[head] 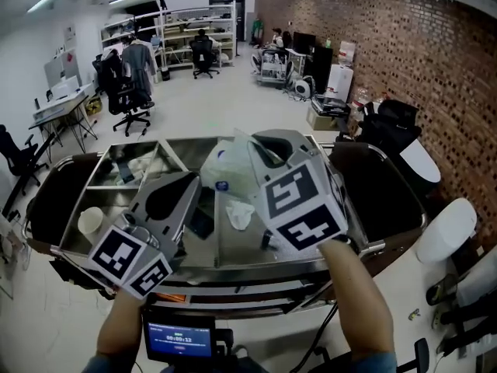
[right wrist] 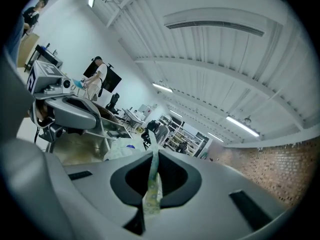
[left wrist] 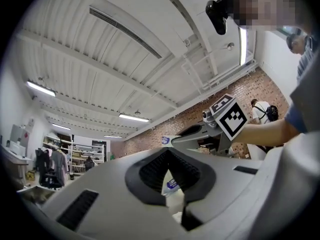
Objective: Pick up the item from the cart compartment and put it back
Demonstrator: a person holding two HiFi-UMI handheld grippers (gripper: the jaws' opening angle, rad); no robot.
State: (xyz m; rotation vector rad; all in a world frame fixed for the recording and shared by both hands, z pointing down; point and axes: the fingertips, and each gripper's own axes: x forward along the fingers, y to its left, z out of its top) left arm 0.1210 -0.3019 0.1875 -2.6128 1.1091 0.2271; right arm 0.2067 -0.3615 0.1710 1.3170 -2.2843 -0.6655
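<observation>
Cart (head: pixel 233 266) compartments lie below; I have the bag (head: pixel 221 162) lifted at twelve o'clock, left gripper (left wrist: pixel 167 151) and right gripper (right wrist: pixel 152 156) both clamped on it. Putting back remains, I judge.

Both forearms (head: pixel 357 301) extended forward, side by side. Left gripper (left wrist: pixel 168 156) tipped slightly upward, jaws meeting at the tips on white film of the plastic bag (head: pixel 225 165). Right gripper (right wrist: pixel 152 159) roughly level (marker cube canted), jaws fully together, pinching a thin plastic strip (right wrist: pixel 151 189).
</observation>
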